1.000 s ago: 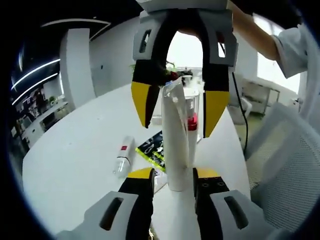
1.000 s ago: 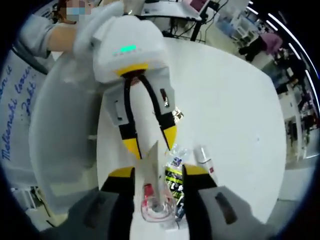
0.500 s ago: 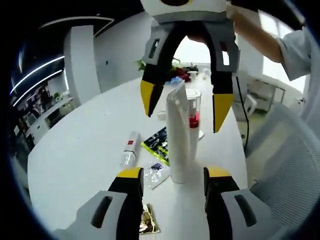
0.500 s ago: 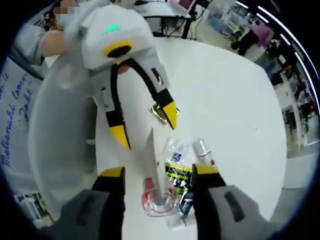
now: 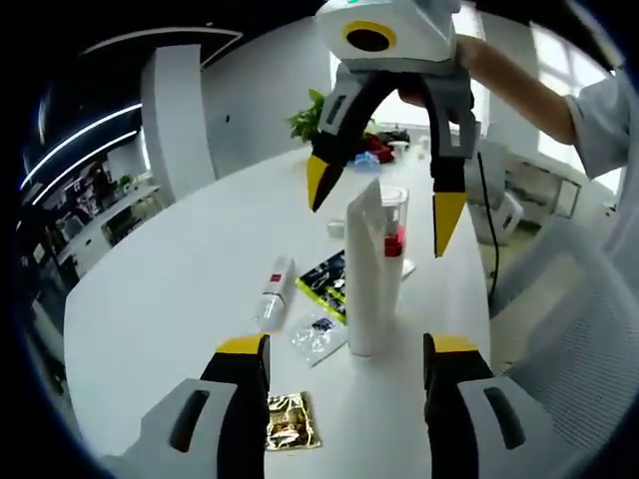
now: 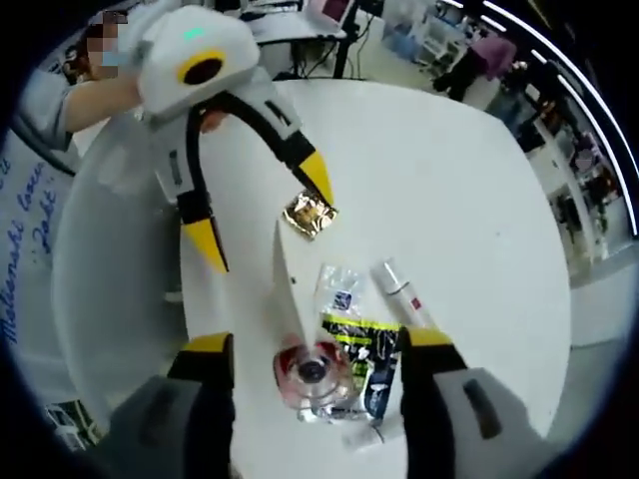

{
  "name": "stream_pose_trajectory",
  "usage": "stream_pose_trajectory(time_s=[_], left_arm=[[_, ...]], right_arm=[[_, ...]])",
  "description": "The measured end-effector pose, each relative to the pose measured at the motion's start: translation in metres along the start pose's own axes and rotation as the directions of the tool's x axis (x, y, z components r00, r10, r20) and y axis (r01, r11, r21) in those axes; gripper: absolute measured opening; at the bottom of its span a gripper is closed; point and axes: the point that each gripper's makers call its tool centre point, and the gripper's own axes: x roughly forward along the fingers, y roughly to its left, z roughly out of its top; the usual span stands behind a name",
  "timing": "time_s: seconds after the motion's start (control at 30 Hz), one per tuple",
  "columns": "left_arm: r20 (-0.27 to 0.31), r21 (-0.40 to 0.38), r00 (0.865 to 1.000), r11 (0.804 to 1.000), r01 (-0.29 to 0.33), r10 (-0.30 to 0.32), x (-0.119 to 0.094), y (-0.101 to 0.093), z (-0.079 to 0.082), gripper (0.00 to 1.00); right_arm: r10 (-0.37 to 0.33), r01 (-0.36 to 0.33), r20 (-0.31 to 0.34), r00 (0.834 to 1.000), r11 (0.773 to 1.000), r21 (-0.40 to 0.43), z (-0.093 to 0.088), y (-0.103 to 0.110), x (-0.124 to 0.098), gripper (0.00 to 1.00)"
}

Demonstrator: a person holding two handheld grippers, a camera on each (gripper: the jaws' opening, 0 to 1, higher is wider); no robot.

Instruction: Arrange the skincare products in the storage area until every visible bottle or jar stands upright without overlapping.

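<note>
Change: both tools have drawn back from the tube since a second ago; the left tool's jaws, then close at the tube's base, now stand wide with nothing in them, and the right tool's jaws have spread too.
Left tool (image 5: 344,361): released, jaws well apart, tube standing beyond the gap; in the right gripper view it (image 6: 258,213) hangs over the desk with its yellow tips spread, the tube below them.
Right tool (image 6: 312,353): released, jaws wide, the glass between them but untouched; in the left gripper view it (image 5: 379,196) hovers above the tube top, tips on either side and clear of it.
Tube (image 5: 366,269): white, upright on the desk, free of both tools; just in front of the glass.
Glass (image 5: 394,225): clear, upright, touching or nearly touching the tube, something red inside.
Bottle (image 5: 275,291): small, white with a red label, lying on its side, left of the tube.
Sachets: a black-and-green one (image 5: 327,284) flat between bottle and tube; a clear one (image 5: 318,334) near the tube's base; a gold one (image 5: 290,433) nearest the left tool.
Desk (image 5: 170,299): white, round-edged.
Person: a sleeve (image 5: 597,120) at the right edge of the left gripper view.
</note>
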Motion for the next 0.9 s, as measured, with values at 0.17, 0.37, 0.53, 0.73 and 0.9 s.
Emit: stream_pose_trajectory(time_s=[0.17,0.37,0.53,0.73,0.9], left_arm=[[-0.005,-0.008,1.000,1.000,-0.021,0.021,-0.006,0.003,0.000,0.65],[-0.012,-0.024,0.999,0.999,-0.045,0.044,-0.015,0.005,0.002,0.71],[-0.031,-0.042,0.996,0.996,-0.080,0.079,-0.024,0.009,0.000,0.76],[-0.037,-0.066,0.993,0.992,-0.110,0.108,-0.035,0.011,-0.001,0.83],[-0.037,-0.073,0.992,0.990,-0.124,0.122,-0.042,0.010,-0.003,0.87]], right_arm=[[-0.019,0.018,0.019,1.000,0.999,0.039,-0.006,-0.006,-0.001,0.74],[-0.043,0.040,0.039,0.998,0.996,0.082,-0.014,-0.021,-0.002,0.80],[-0.079,0.070,0.063,0.995,0.989,0.131,-0.024,-0.033,-0.006,0.84],[-0.117,0.096,0.107,0.987,0.978,0.184,-0.027,-0.025,-0.012,0.88],[-0.157,0.125,0.138,0.978,0.969,0.215,-0.033,-0.022,-0.018,0.91]])
